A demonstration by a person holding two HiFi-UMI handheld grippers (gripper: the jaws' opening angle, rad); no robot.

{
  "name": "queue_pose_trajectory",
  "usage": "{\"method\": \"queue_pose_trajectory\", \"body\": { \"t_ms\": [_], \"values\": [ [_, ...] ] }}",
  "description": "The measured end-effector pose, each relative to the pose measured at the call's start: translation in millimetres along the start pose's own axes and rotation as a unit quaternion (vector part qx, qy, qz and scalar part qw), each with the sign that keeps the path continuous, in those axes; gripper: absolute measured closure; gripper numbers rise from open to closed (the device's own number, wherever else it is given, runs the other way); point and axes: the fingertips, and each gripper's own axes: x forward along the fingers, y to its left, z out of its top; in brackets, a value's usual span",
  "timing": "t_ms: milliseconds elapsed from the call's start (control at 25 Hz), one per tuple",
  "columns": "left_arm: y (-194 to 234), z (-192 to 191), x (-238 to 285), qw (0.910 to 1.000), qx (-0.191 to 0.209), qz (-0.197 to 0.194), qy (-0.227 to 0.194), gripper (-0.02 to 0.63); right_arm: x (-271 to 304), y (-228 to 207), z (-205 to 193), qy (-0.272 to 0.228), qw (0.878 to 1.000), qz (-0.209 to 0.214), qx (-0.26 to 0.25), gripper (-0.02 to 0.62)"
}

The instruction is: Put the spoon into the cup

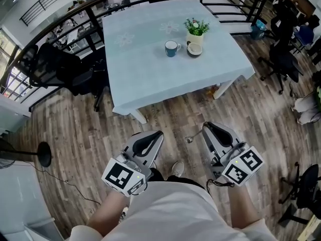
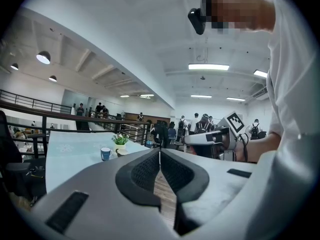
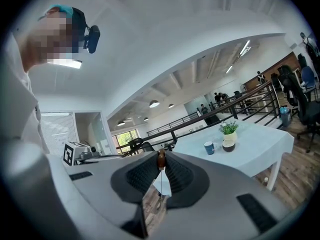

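The metal spoon (image 1: pixel 192 136) juts out to the left from my right gripper (image 1: pixel 204 128), which is shut on its handle above the wooden floor. In the right gripper view the spoon (image 3: pixel 161 160) stands pinched between the dark pads. The blue cup (image 1: pixel 172 47) stands upright on the table with the pale blue cloth (image 1: pixel 145 74), well ahead of both grippers; it also shows as the cup (image 3: pixel 209 147) and the cup (image 2: pixel 105 154). My left gripper (image 1: pixel 159 133) is level beside the right one, jaws together with nothing in them, also seen as the left gripper (image 2: pixel 160 152).
Beside the cup stand a potted plant (image 1: pixel 195 30) and a brown-and-white bowl (image 1: pixel 194 49). Black office chairs (image 1: pixel 60 67) crowd the table's left side, more chairs (image 1: pixel 283 59) are at right. A dark railing (image 1: pixel 75 19) runs behind. A lamp base (image 1: pixel 44 154) sits on the floor at left.
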Motion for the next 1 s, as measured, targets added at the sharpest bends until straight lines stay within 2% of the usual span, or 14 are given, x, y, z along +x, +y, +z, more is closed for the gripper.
{"method": "queue_pose_trajectory", "body": {
  "t_ms": [520,760,1000],
  "values": [
    [6.2,-8.4,8.8,0.9999,-0.005,0.011,0.007,0.578,4.0,-18.5,-8.9,0.015,1.0,0.0,0.006,0.535],
    [31.6,-8.9,26.9,0.9998,-0.012,0.012,-0.001,0.578,25.6,-35.0,-5.8,0.027,1.0,-0.003,0.0,0.535],
    [74.6,-8.6,56.7,0.9996,-0.024,0.013,-0.004,0.578,61.3,-62.9,2.6,0.038,0.999,-0.008,-0.005,0.535]
  ]
}}
